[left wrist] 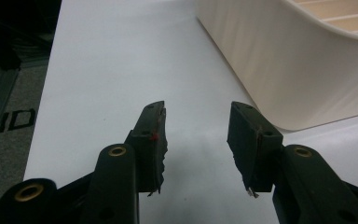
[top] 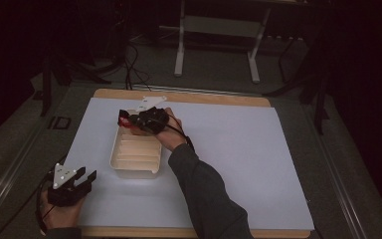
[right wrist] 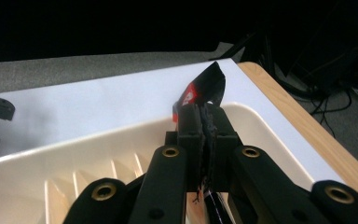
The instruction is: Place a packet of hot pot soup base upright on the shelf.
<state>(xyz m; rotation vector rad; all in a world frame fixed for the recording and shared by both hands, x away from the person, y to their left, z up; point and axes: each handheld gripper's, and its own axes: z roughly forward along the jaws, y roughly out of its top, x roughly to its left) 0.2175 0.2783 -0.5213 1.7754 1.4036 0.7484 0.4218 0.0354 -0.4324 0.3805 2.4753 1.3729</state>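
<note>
My left gripper (top: pixel 85 178) idles at seven o'clock, jaws wide and empty, just beside the cream tray (top: pixel 121 167). At eleven o'clock my right gripper (right wrist: pixel 208 117) pinches a thin black-and-red packet (right wrist: pixel 204 87) above the tray's far end. I hold only its edge — it could slip or twist, and land outside a slot.

Right gripper (right wrist: pixel 208 122) clamped on black-red packet (right wrist: pixel 205 88), above cream tray (right wrist: pixel 256 122) far end.

"ID", perhaps, on the floor plate (left wrist: pixel 16 120).
</note>
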